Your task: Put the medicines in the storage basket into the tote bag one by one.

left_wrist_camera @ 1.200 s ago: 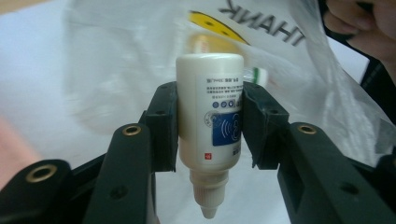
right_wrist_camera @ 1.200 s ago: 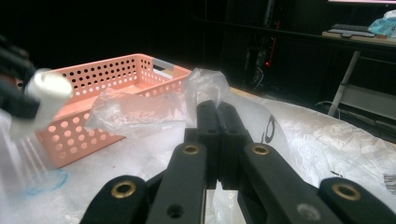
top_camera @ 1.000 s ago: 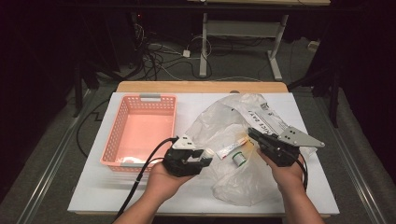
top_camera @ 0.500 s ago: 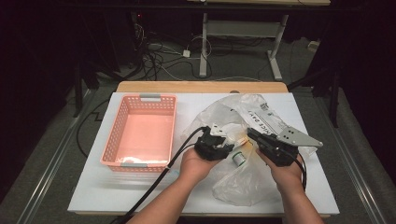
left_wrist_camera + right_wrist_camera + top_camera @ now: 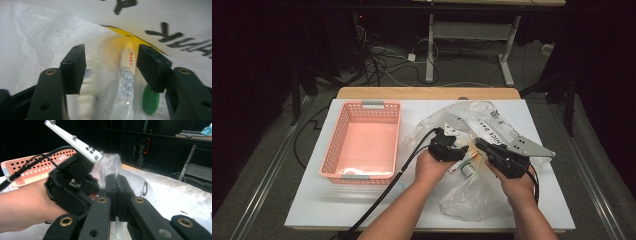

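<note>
Crinkly plastic bag point(image 5: 472, 195) pinched by right tongs point(image 5: 116, 195); left tongs point(image 5: 111, 63) spread, just opening, around smooth tube point(image 5: 126, 75).

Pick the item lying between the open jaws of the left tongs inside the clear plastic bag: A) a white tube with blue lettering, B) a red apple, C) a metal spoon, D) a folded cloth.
A: the left gripper view shows a white tube with blue lettering lying lengthwise between the spread jaws of the left tongs, on the crinkled clear plastic bag, with neither pad touching it.

Pink basket point(image 5: 362, 145) on white table point(image 5: 312, 210)
</note>
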`<move>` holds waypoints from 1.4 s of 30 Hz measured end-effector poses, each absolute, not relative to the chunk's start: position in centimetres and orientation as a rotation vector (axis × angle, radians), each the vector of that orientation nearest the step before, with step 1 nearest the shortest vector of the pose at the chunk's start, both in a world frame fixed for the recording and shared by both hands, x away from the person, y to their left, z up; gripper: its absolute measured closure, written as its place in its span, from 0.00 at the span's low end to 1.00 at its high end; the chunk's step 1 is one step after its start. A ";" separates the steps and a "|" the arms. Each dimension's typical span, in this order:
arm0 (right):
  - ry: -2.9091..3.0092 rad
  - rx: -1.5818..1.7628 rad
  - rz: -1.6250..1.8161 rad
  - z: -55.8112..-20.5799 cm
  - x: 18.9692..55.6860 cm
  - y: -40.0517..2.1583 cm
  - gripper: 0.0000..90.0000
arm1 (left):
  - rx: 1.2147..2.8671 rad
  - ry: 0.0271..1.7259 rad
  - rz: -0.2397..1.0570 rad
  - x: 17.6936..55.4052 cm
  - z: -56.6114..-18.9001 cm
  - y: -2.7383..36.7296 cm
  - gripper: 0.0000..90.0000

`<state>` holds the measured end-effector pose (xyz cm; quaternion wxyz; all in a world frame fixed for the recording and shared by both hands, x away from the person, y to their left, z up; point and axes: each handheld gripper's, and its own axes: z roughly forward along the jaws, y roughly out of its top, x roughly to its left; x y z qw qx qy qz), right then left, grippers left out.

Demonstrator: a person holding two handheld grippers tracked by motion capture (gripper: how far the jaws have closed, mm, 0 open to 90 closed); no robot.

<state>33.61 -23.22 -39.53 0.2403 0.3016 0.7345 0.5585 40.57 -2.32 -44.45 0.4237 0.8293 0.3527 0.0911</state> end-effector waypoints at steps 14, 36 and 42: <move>2.012 0.831 1.515 -39.5 33.4 -23.1 1.00 | 2.132 0.825 0.197 32.6 -45.3 4.1 0.42; 2.027 0.828 1.500 -39.8 33.5 -22.9 1.00 | 2.226 1.025 0.287 32.8 -49.1 4.0 0.15; 2.022 0.824 1.504 -39.5 33.3 -22.8 1.00 | 2.203 0.973 0.293 32.3 -49.1 3.8 0.52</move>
